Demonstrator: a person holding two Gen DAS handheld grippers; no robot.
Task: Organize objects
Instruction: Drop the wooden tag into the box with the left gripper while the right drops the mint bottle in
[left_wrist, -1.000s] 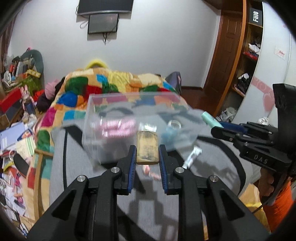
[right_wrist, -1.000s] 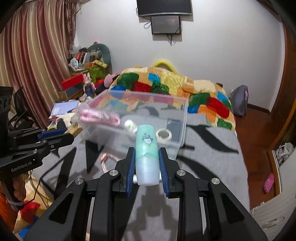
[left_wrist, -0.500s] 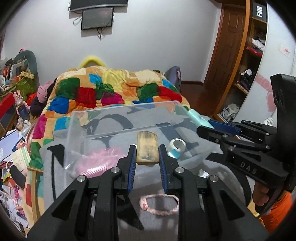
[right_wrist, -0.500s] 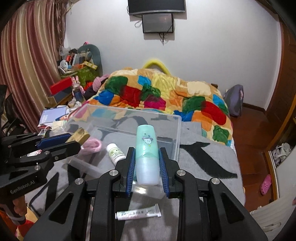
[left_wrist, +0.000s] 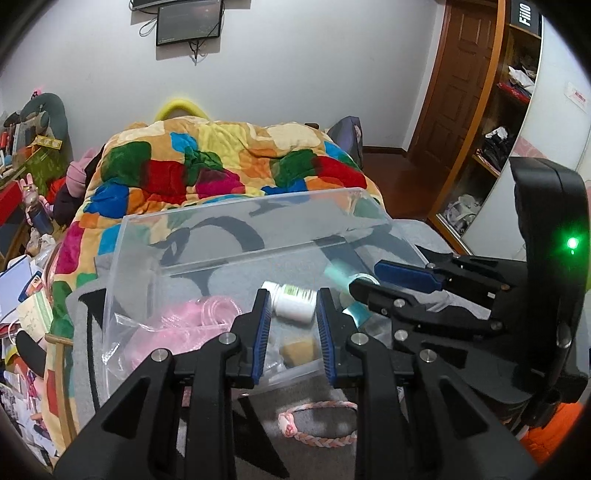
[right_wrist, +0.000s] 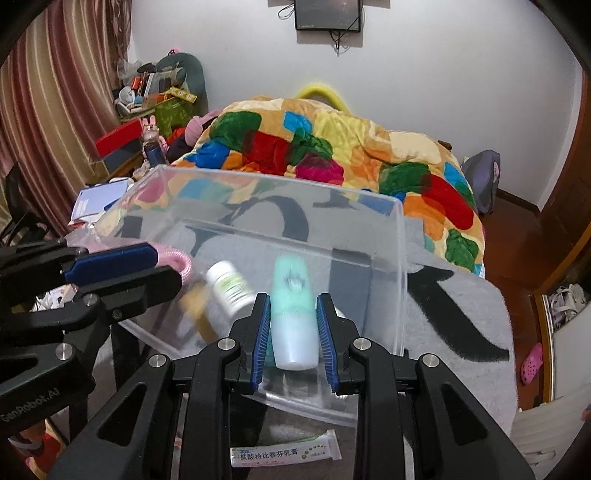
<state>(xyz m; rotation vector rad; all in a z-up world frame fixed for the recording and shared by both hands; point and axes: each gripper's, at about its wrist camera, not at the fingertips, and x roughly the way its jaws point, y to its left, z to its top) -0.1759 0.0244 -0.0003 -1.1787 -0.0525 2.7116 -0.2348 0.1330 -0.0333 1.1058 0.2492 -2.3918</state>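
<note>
Both tongs sit over the clear plastic storage bin (right_wrist: 388, 266) at frame centre — drop position. Left gripper (left_wrist: 291, 325) jaws apart, empty, tan block (left_wrist: 297, 349) lying below in the bin. Right gripper (right_wrist: 293, 325) looks slightly parted around the blurred mint-green bottle (right_wrist: 293, 317) — grip or release, cannot tell.

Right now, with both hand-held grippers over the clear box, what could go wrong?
1. The teal bottle looks blurred between the fingers of the right hand-held gripper; it may slip and strike the white pill bottle in the clear box.
2. The left hand-held gripper is close beside the right one, so they may collide.
3. The ointment tube lies outside the box and could be forgotten.
</note>
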